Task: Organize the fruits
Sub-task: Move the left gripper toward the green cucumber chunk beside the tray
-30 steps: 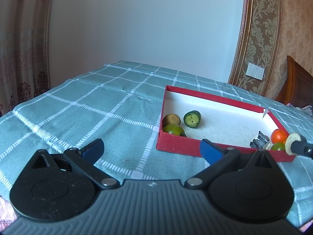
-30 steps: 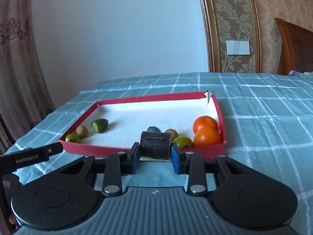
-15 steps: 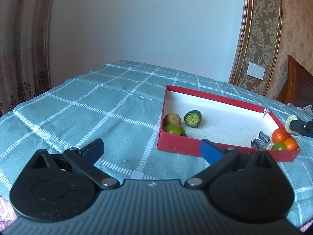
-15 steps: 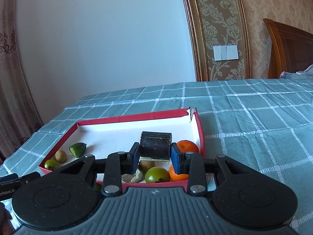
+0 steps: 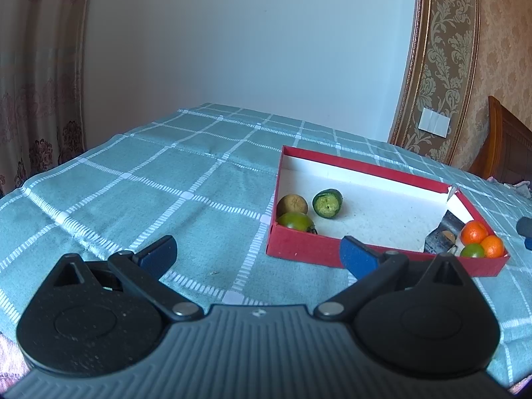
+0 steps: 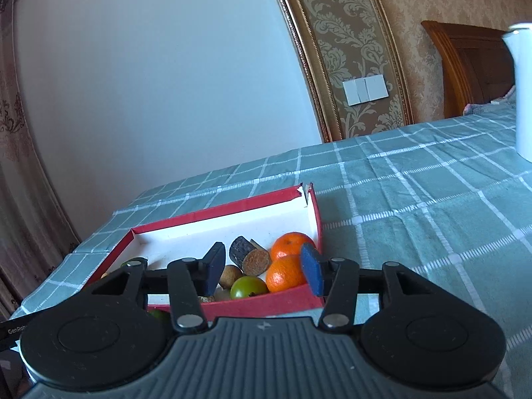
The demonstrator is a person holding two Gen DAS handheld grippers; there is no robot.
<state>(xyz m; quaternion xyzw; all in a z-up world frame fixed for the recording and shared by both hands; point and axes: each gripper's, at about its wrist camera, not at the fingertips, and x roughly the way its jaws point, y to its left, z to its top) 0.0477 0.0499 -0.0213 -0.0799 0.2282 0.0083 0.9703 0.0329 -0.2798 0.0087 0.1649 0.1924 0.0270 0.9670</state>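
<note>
A red tray with a white floor lies on the checked cloth. At its left end sit a brown fruit, a cut green piece and a green fruit. My left gripper is open and empty, short of the tray's near wall. My right gripper hovers over the tray's right end, its jaws opening with nothing pressed between them. Just beyond them a dark cylinder lies on the floor beside two oranges, a green fruit and a small brown fruit.
The teal checked cloth stretches left of and behind the tray. A white vessel stands on it at the far right. A wooden headboard and patterned wall lie behind, with curtains on the left.
My right gripper carried the dark cylinder to the tray's right end and opened. The cylinder now lies in the tray by the oranges. The left gripper stayed put.
</note>
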